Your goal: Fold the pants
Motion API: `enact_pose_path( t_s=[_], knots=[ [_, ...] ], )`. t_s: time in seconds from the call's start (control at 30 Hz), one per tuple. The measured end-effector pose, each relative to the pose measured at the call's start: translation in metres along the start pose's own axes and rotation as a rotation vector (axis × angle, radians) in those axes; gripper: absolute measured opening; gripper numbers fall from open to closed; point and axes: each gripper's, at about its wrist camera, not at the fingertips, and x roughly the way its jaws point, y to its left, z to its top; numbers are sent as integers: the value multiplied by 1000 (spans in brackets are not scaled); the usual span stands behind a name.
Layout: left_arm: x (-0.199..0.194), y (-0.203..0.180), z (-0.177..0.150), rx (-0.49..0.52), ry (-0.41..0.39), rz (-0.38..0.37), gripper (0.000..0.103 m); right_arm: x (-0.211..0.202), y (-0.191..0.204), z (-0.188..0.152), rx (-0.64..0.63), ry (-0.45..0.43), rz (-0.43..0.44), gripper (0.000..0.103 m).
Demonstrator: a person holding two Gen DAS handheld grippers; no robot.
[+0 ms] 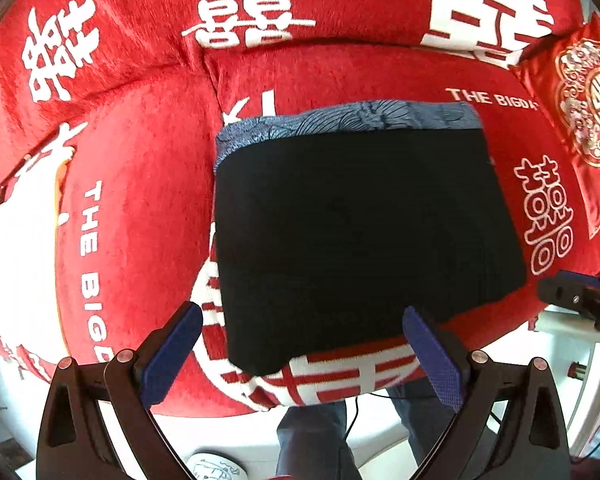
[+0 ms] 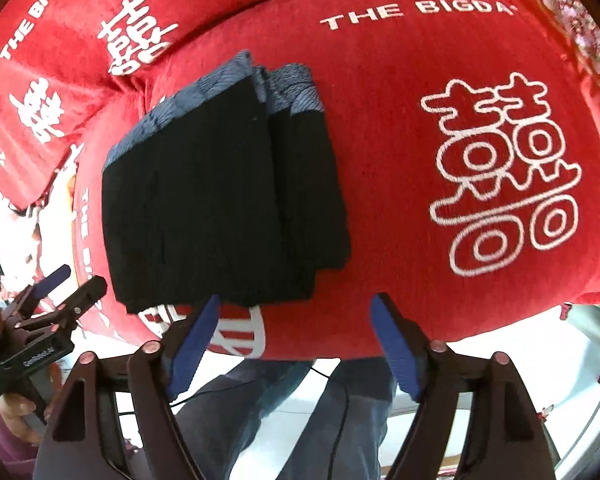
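tongs (image 1: 302,356) perhaps clear of pants (image 1: 364,232) edge

The folded pants (image 1: 364,232) hide the print on the red cushion (image 1: 140,184) beneath them; only red and white stripes show past their near edge. "THE BIGDA" is cut short at the cushion's far right corner. The right gripper (image 1: 580,300) is clipped by the left wrist picture's edge. The person's legs (image 2: 292,412) are half hidden.
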Motion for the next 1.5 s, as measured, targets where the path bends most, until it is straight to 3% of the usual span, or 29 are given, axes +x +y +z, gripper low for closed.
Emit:
enact_pose_path(
  t_s=[0.1,0.13,0.4,0.7,0.83,1.5],
  knots=[
    [-23,1,-4,-1,-39,21,101,-13,14,-11,-36,-25,-35,95],
    [-29,1,-5,4,-45,27,101,-19,20,-14,-51,-34,-54,103],
    [-74,9,-5,23,-37,61,101,-55,50,-24,-93,-15,-96,103],
    [-95,11,-19,17,5,66,101,-91,68,-27,-69,-46,-112,103],
    [-104,15,-15,7,-15,76,101,-102,79,-24,-97,-65,-123,103],
    [-128,25,-6,-33,-73,92,101,-110,104,-10,-156,-68,-134,103]
  ],
)
